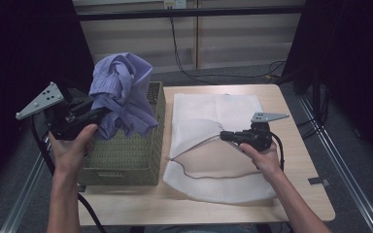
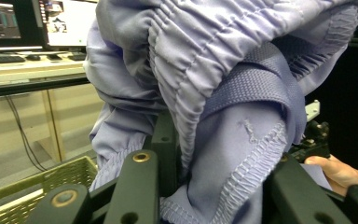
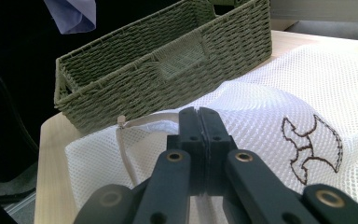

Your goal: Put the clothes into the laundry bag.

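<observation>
High view: I am holding the left gripper (image 1: 94, 114) above the green woven basket (image 1: 126, 155), its jaws clamping a bunched lilac garment (image 1: 121, 92) that is hanging over the basket's far end; the right gripper (image 1: 228, 136) is pinching the white mesh bag (image 1: 213, 145) on the table (image 1: 301, 194). Left gripper view: the garment (image 2: 223, 93) is sitting pressed between my jaws. Right gripper view: my jaws are standing fully closed, gripping the bag's (image 3: 279, 107) raised edge beside the basket (image 3: 168, 70).
</observation>
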Tool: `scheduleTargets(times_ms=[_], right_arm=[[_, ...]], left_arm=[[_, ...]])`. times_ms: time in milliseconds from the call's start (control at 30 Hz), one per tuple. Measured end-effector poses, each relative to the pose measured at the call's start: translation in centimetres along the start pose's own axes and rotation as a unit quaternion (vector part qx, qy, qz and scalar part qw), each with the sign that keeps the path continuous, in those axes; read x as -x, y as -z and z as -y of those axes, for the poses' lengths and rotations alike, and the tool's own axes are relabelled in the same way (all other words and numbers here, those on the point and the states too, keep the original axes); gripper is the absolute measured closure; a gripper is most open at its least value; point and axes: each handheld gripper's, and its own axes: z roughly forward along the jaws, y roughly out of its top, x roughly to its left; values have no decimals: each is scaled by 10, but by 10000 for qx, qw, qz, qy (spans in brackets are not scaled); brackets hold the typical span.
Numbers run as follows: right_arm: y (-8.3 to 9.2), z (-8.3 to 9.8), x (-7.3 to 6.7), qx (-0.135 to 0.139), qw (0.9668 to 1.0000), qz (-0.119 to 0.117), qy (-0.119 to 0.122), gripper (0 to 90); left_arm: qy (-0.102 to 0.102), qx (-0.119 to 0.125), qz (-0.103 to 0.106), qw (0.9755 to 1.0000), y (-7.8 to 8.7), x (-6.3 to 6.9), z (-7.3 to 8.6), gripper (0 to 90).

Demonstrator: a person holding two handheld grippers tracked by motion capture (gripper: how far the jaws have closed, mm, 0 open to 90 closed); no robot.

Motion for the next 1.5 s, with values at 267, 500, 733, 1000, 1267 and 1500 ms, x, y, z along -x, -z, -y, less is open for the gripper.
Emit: scheduleTargets(times_ms=[267, 500, 733, 1000, 1267, 1500], right_arm=[[1, -1, 0, 12, 10000, 1, 9, 896], [-1, -1, -1, -7, 10000, -13, 20, 896], [-1, -2, 0, -2, 10000, -30, 11, 896], [2, -3, 1, 129, 9998, -115, -122, 896], [1, -6, 0, 116, 9998, -164, -97, 896], [2, -4, 1, 94, 9999, -121, -79, 896]], left_arm=[[-4, -123, 167, 9998, -16, 12, 2, 693], [24, -150, 311, 9994, -25, 19, 3, 693], [-36, -172, 484, 9987, -36, 34, 3, 693], [56, -260, 830, 9962, -50, 51, 5, 693], [-45, -630, 1124, 9917, -73, 74, 18, 693], [-87, -801, 1218, 9893, -86, 87, 28, 692]])
